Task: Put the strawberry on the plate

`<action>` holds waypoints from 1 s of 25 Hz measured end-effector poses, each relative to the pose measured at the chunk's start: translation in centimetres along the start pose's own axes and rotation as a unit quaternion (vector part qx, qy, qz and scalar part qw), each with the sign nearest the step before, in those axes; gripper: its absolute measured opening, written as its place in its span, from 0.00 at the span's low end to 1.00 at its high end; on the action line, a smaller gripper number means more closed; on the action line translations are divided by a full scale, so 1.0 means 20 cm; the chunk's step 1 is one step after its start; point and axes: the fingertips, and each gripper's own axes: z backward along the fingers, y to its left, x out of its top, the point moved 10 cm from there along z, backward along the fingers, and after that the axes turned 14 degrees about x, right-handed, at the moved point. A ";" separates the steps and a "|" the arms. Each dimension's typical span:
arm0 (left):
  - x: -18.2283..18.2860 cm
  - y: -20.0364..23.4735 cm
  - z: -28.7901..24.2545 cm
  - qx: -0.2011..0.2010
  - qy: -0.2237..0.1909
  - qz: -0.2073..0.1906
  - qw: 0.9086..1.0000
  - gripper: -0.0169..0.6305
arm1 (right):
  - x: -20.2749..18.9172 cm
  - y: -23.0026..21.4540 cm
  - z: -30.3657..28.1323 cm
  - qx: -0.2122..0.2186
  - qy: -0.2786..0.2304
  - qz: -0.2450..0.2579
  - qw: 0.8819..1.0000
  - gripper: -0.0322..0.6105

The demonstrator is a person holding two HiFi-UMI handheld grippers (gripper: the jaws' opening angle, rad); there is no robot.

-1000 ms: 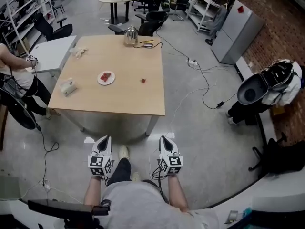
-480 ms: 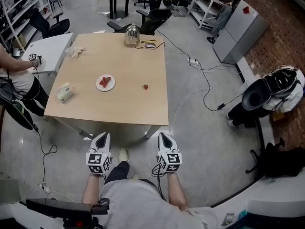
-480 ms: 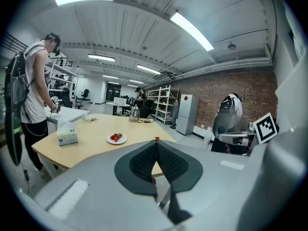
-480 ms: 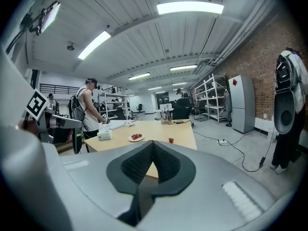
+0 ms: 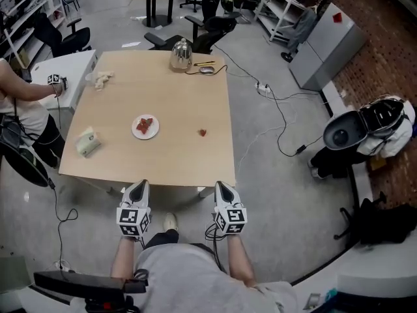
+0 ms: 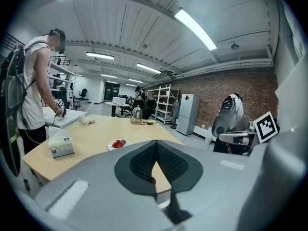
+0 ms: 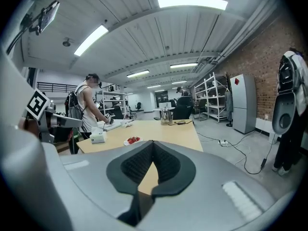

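A large pale wooden table (image 5: 169, 96) fills the middle of the head view, seen from above in an open workshop with shelving and a brick wall. The wearer stands on the grey floor just short of the table's near edge, with both arms held low and forward. A second person (image 5: 19, 106) leans over a smaller white table at the far left. The left gripper (image 5: 139, 185) and the right gripper (image 5: 219, 184) point toward the table but have not reached over it; each hangs above the floor near the table's front edge. In each gripper's own view the two dark ribbed jaws meet at their tips with nothing between them, so both claws are closed and empty. On the far edge of the table stands a metal kettle (image 5: 180, 55), and near the left edge lies a tissue box (image 5: 86, 142). A small white plate (image 5: 139, 134) sits left of the table's centre and already carries some red fruit. The strawberry (image 5: 202, 133), a tiny red spot, lies alone on the bare wood to the right of the plate, well apart from it and from both grippers. Judged from this, the task has barely begun: the approach, the pick-up, the carry and the placing on the plate are all yet to be done.
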 end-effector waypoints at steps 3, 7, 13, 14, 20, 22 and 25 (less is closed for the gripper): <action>0.02 0.07 -0.10 -0.005 0.000 -0.002 1.000 0.05 | 0.02 -0.01 -0.10 -0.006 0.001 0.000 1.000 0.06; 0.06 0.15 -0.21 -0.017 -0.001 -0.004 1.000 0.05 | 0.06 -0.01 -0.22 -0.018 -0.003 -0.003 1.000 0.06; 0.07 0.25 -0.30 -0.016 0.001 0.007 1.000 0.05 | 0.07 0.01 -0.30 -0.029 0.002 -0.010 1.000 0.06; 0.06 0.25 -0.31 -0.017 0.004 0.009 1.000 0.05 | 0.06 0.00 -0.30 -0.031 0.006 -0.010 0.999 0.06; 0.01 0.28 -0.37 -0.019 0.019 0.013 1.000 0.05 | 0.07 -0.04 -0.37 -0.038 0.021 -0.010 0.999 0.06; 0.00 0.29 -0.40 -0.016 0.023 0.015 1.000 0.05 | 0.07 -0.06 -0.41 -0.036 0.025 -0.011 0.999 0.06; 0.01 0.31 -0.47 -0.010 0.024 0.020 0.999 0.05 | 0.08 -0.11 -0.48 -0.033 0.029 -0.006 0.999 0.06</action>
